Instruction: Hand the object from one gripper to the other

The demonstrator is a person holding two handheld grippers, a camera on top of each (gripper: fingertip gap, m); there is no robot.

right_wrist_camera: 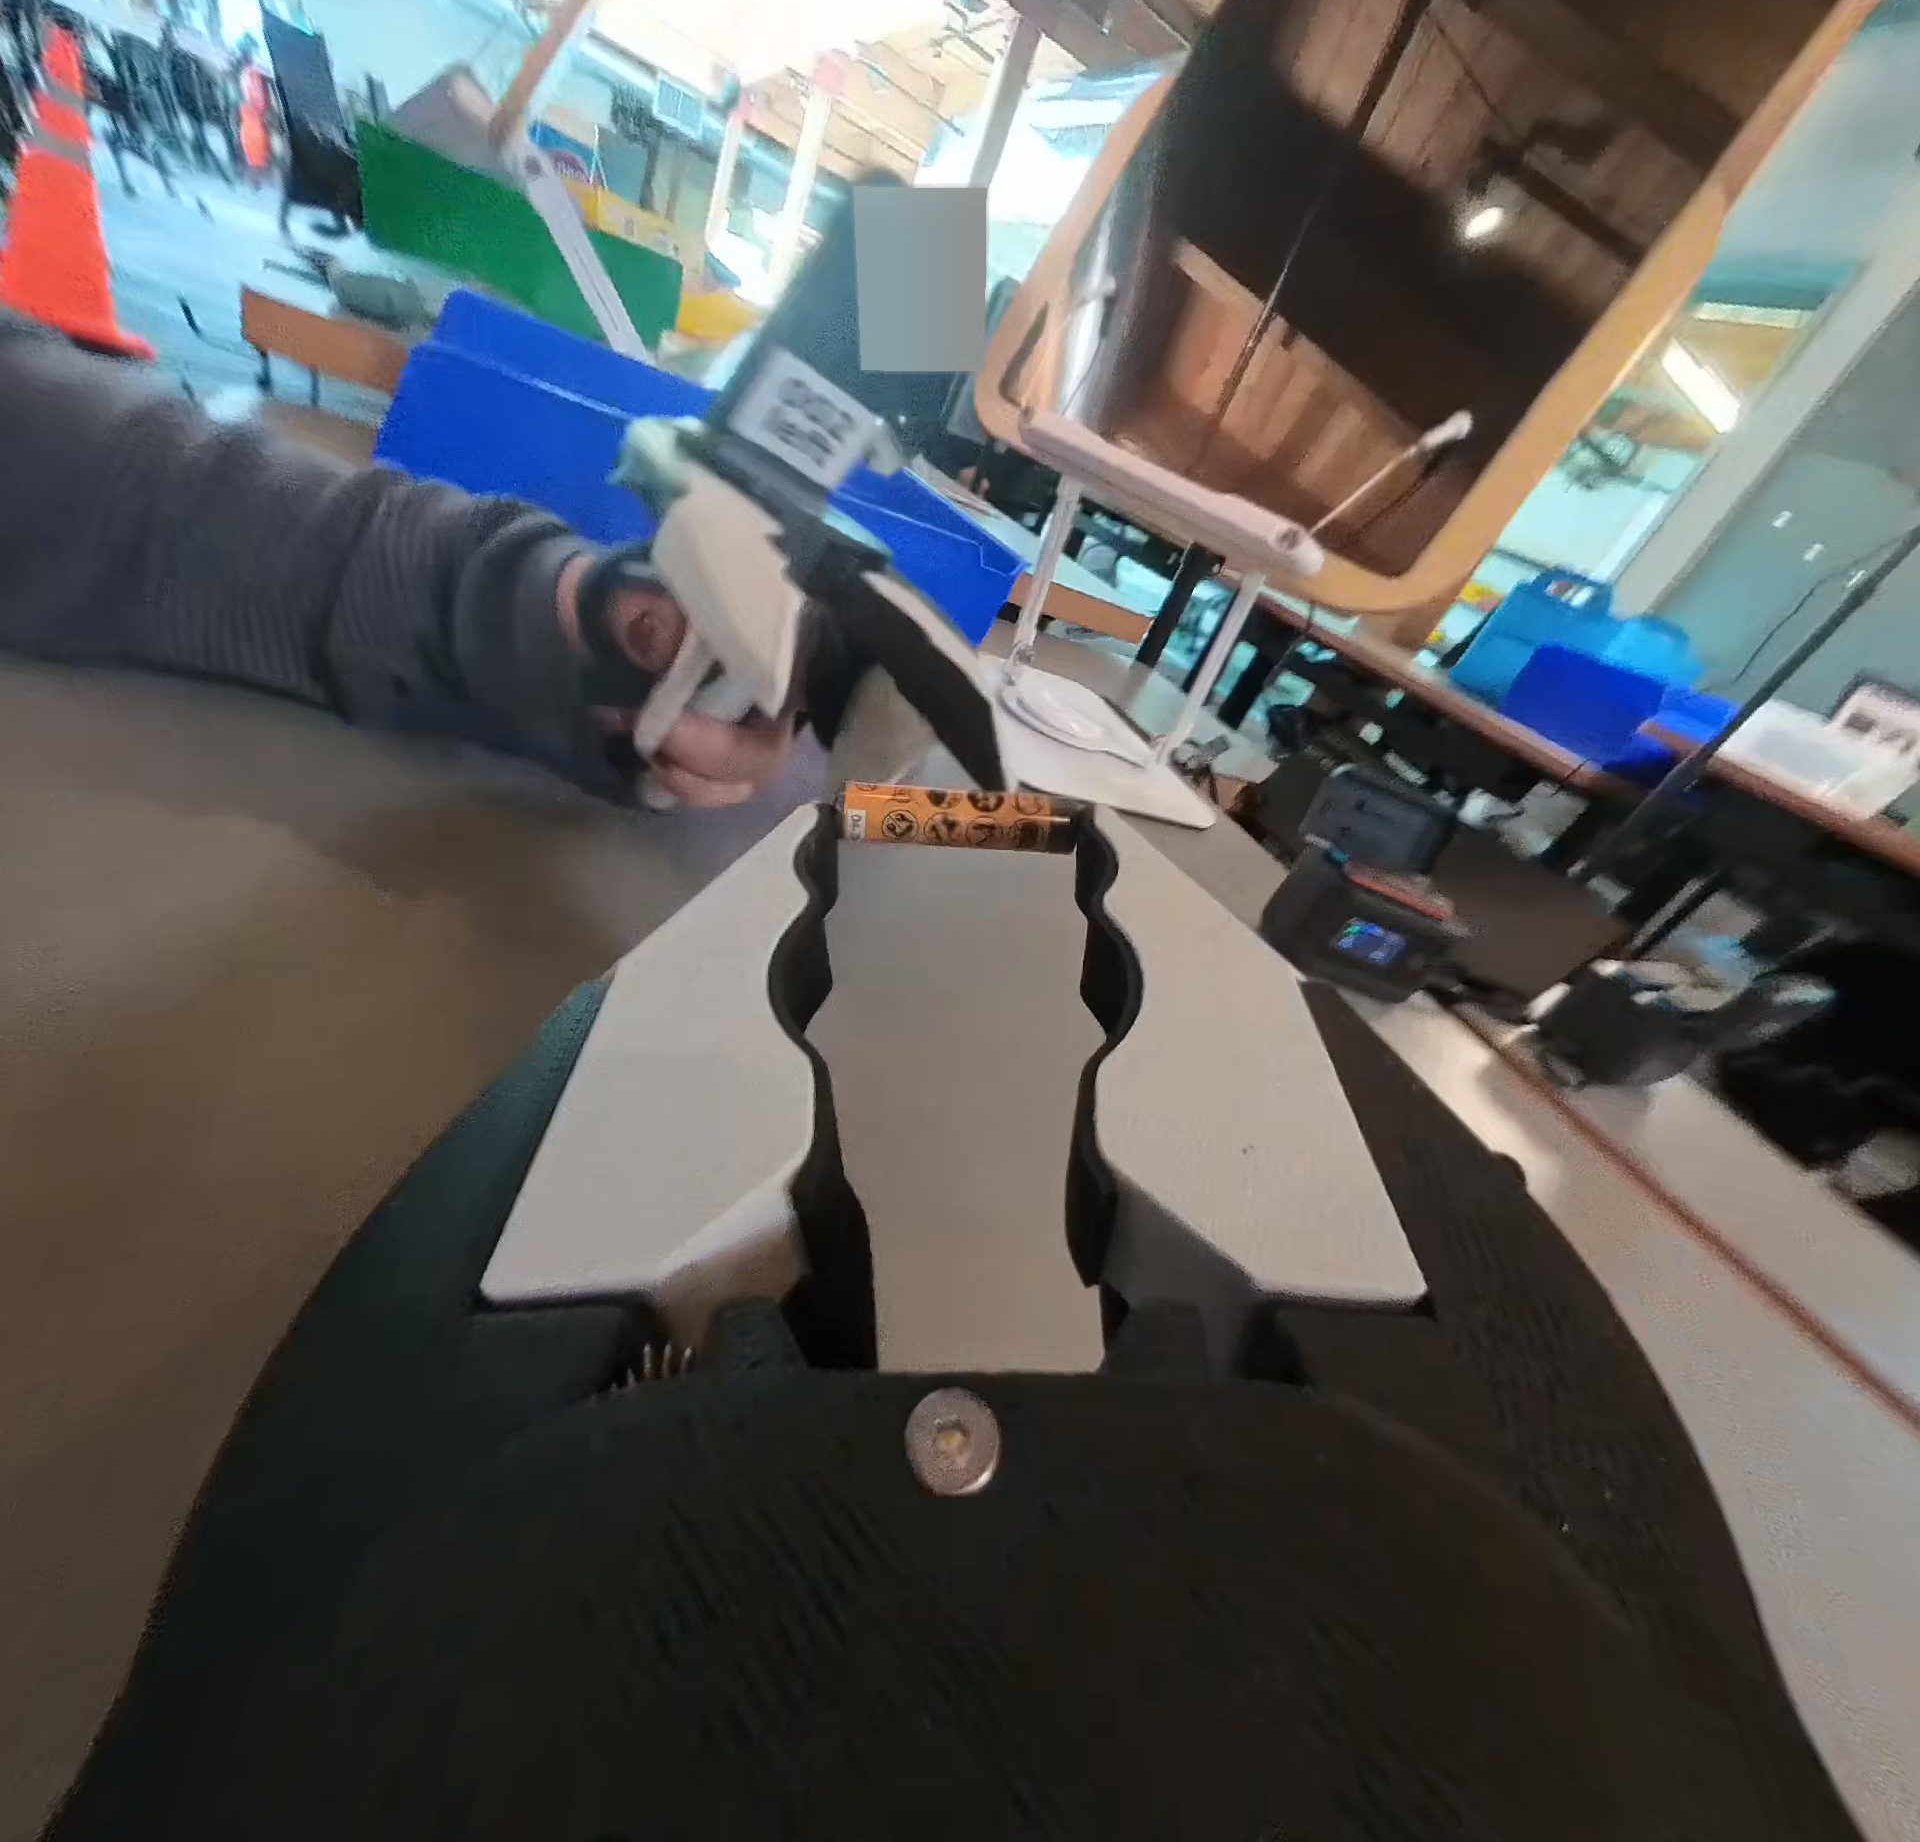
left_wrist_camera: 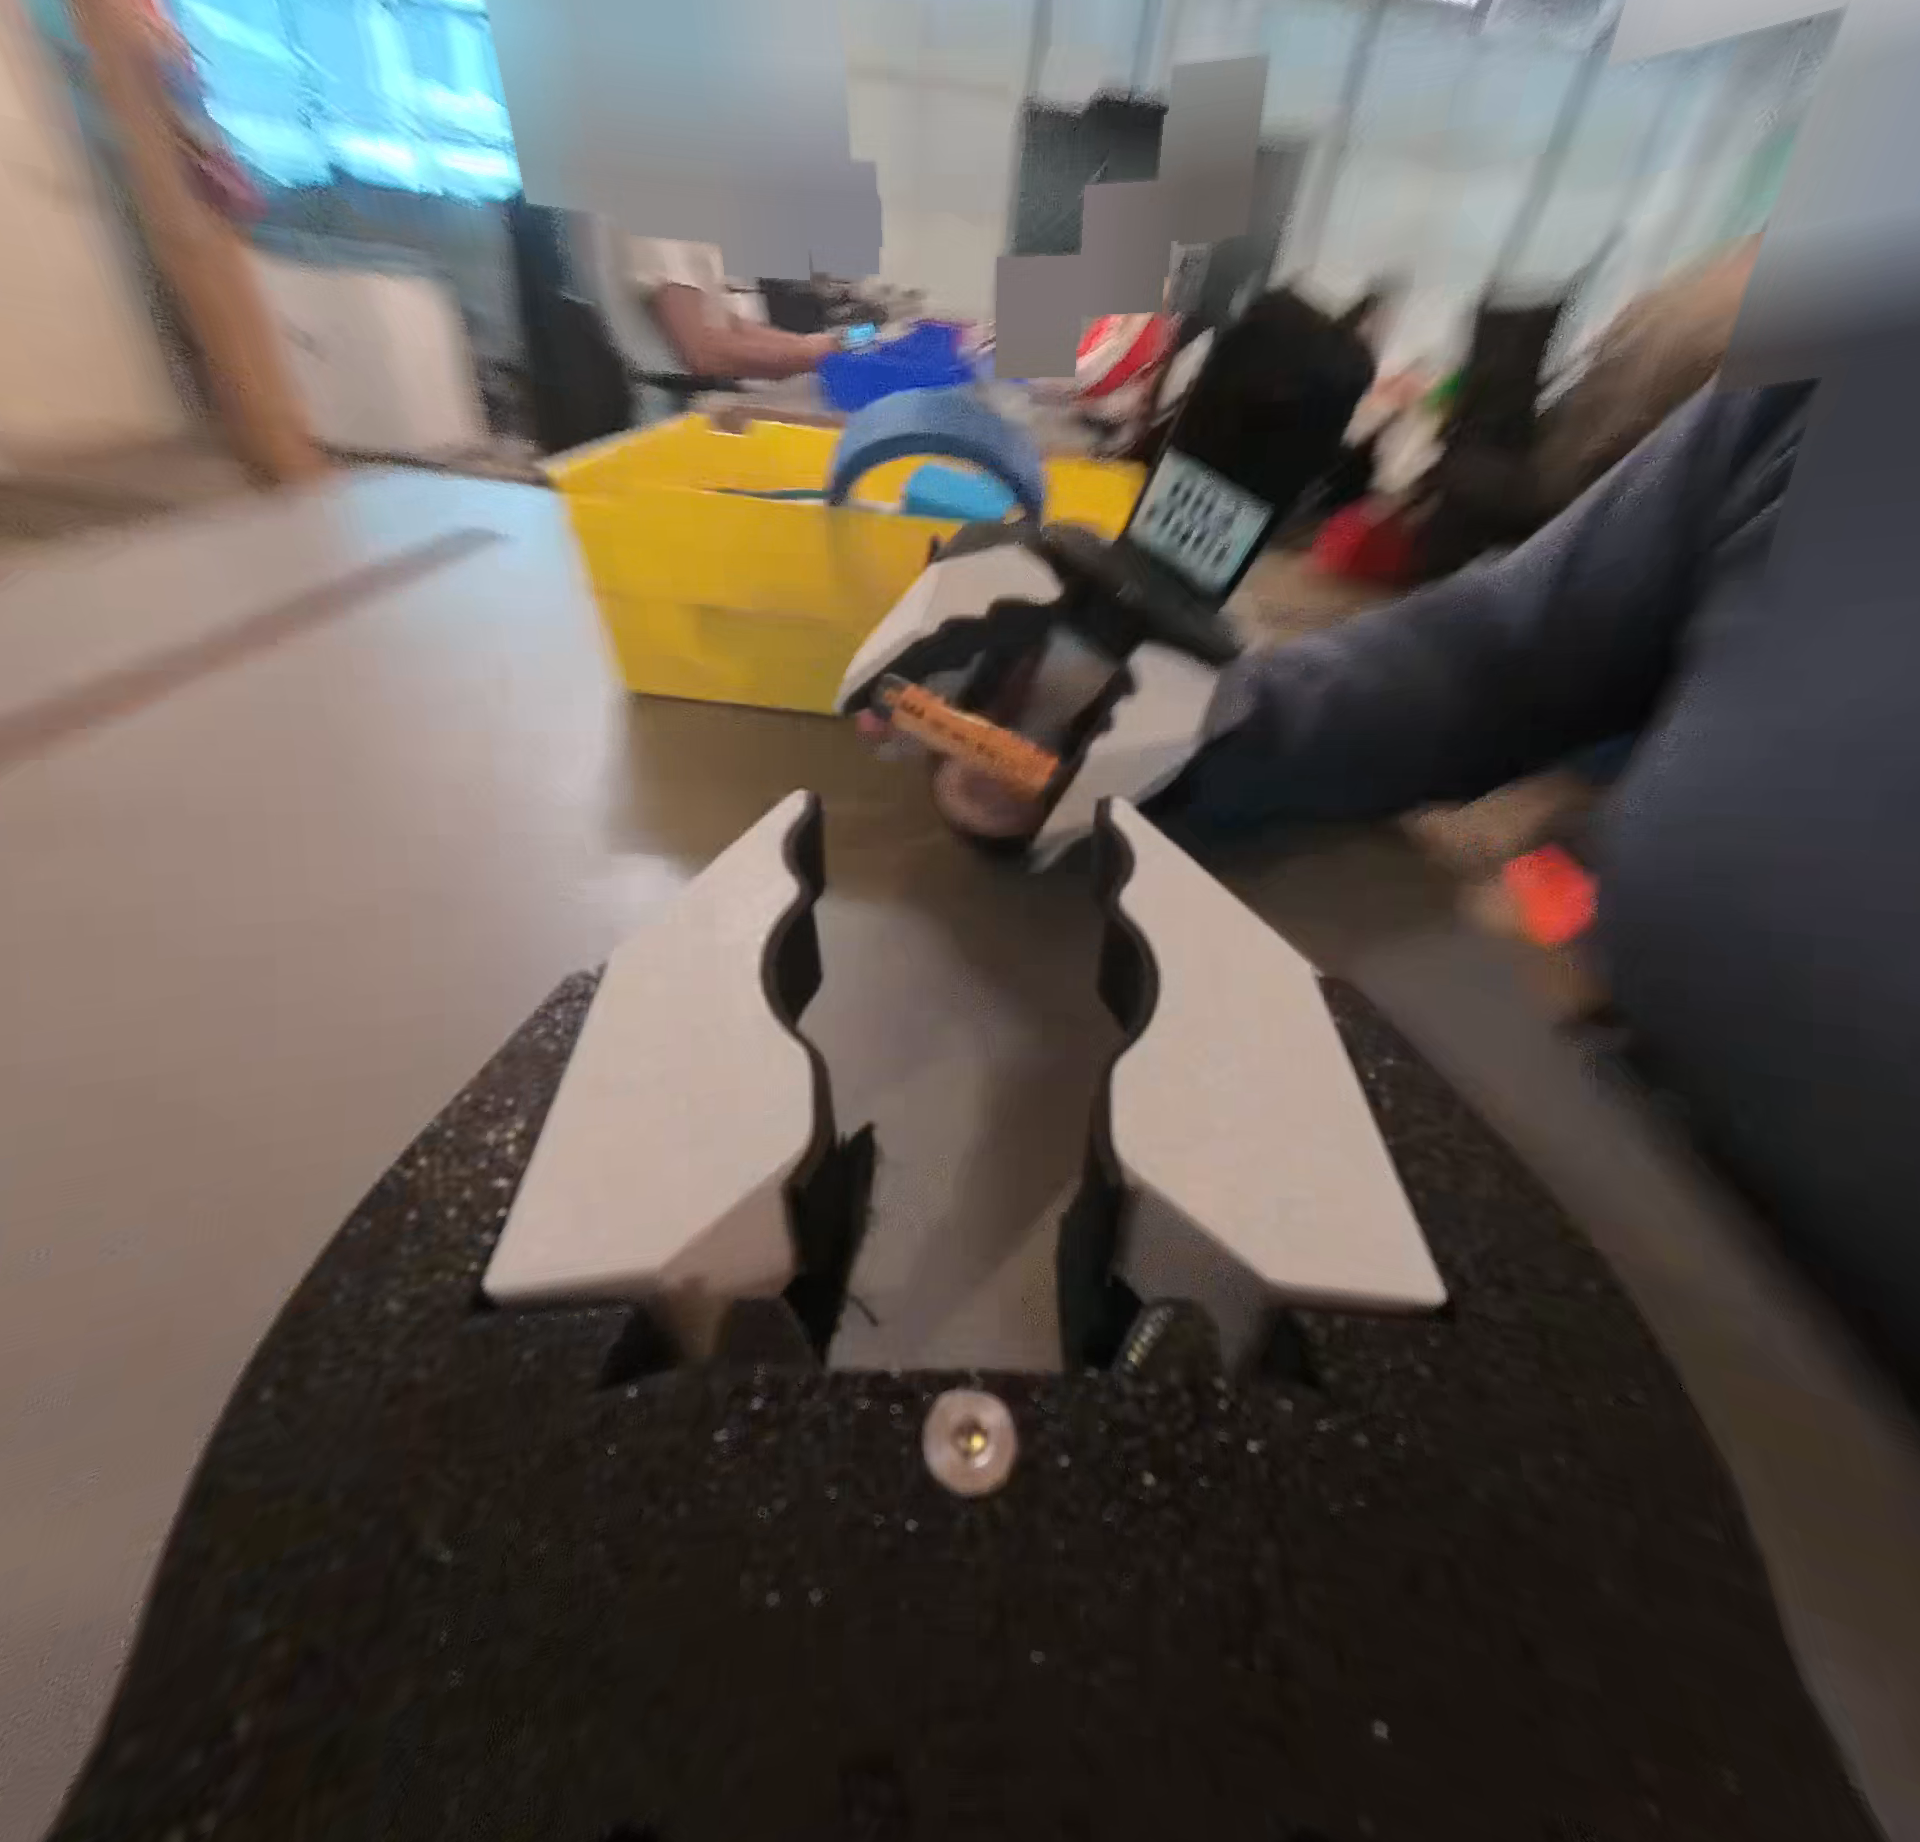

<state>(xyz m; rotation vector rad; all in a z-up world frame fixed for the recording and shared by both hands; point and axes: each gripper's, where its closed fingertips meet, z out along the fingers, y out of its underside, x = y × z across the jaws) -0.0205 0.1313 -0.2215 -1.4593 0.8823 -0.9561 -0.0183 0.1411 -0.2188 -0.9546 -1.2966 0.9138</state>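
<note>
Between right fingertips: orange-and-black battery [right_wrist_camera: 961,824] pinched end to end, lying crosswise at the very tips of the right gripper [right_wrist_camera: 958,836], jaws roughly a battery-length apart.
Why so held: likely to leave the battery's middle bare for the other claw to take.
Left gripper [left_wrist_camera: 961,826]: parted, nothing between the grey fingers [left_wrist_camera: 717,1044]; aimed toward the battery [left_wrist_camera: 971,738], near but not touching.
Battery's place: off the table [left_wrist_camera: 312,961], in the air, in the right claw alone; seen from the left wrist view tilted, blurred by motion.
Step in hand: handover judged not yet made; left jaws would need to close across the exposed middle before the right lets go.
Risk: end-on grip looks slight, so a nudge may tip the battery out.
Farther out: yellow bin [left_wrist_camera: 748,566] with a blue tape roll [left_wrist_camera: 935,442] at its rim; blue bin [right_wrist_camera: 540,421]; white desk lamp [right_wrist_camera: 1143,545]; orange cone [right_wrist_camera: 57,203].
Writing: printed symbols on the battery wrap and a patterned marker tag on each gripper; wording left unread.
</note>
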